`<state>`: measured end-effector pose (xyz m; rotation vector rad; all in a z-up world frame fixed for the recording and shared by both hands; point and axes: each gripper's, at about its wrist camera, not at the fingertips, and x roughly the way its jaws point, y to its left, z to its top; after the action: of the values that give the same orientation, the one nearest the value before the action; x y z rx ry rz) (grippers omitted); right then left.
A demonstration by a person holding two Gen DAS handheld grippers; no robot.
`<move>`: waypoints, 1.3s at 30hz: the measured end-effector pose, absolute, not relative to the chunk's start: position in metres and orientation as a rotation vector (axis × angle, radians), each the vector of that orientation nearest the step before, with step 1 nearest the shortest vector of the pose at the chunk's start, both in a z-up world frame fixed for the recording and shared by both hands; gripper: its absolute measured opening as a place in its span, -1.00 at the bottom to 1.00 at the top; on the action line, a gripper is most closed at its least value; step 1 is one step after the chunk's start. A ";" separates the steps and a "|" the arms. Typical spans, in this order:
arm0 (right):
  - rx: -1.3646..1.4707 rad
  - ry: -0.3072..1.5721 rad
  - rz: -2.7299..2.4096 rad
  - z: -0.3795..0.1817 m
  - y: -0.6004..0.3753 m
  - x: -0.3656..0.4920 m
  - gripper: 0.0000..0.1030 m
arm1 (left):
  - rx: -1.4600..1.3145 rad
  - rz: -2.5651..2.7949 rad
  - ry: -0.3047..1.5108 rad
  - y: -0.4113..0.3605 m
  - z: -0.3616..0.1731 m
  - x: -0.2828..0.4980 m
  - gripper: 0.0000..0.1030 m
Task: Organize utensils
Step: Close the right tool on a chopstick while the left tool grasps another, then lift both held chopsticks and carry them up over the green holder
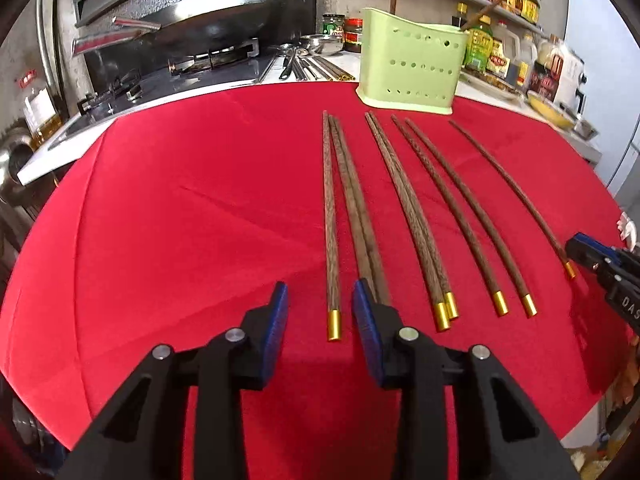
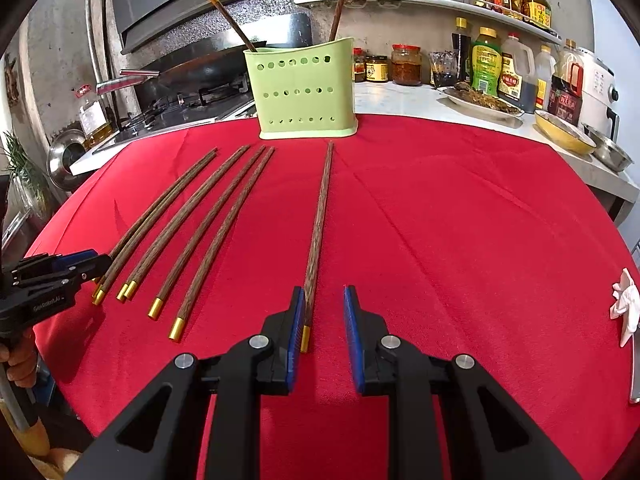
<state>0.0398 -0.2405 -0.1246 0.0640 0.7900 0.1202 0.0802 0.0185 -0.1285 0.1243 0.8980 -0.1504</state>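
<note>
Surface: red cloth [image 2: 460, 220] over kitchen counter, all work on it.
L gripper [image 1: 320, 312]: spread, straddling gold cap of leftmost chopstick [image 1: 331, 224], lined up to pinch.
R gripper [image 2: 322, 320]: spread, lone chopstick [image 2: 318, 232] betw pads, touching left pad.
Other chopsticks [image 2: 200, 228]: flat, left of lone one, tips toward holder.
Holder [image 2: 306, 92]: green, far edge, two sticks already in; probably the drop spot.

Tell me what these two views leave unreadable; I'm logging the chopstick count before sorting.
- Left wrist: gold caps of two chopsticks sit behind the left tongs' right finger.
- Right wrist: the leftmost pair's caps are partly covered by the other tongs.
- Both: the green holder walls hide its inside; only two sticks poke out.
- Bottle labels are too small to read.
</note>
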 end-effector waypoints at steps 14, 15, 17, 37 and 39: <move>0.028 0.780 0.126 -0.131 -0.230 0.033 -0.59 | 0.177 -0.127 0.879 0.019 -0.129 0.071 -0.70; 0.008 0.767 0.118 -0.132 -0.227 0.032 -0.67 | 0.174 -0.126 0.871 0.019 -0.130 0.071 -0.71; 0.003 0.761 0.105 -0.132 -0.227 0.031 -0.85 | 0.175 -0.125 0.863 0.019 -0.130 0.070 -0.73; 0.093 0.746 0.112 -0.134 -0.253 0.009 -0.58 | 0.089 -0.162 0.895 0.029 -0.128 0.062 -0.85; 0.081 0.743 0.107 -0.134 -0.252 0.007 -0.60 | 0.131 -0.150 0.898 0.024 -0.128 0.060 -0.85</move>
<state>0.0074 -0.2523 -0.1345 0.0811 0.7432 0.1069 0.0601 0.0239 -0.1280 0.1313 0.8979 -0.1503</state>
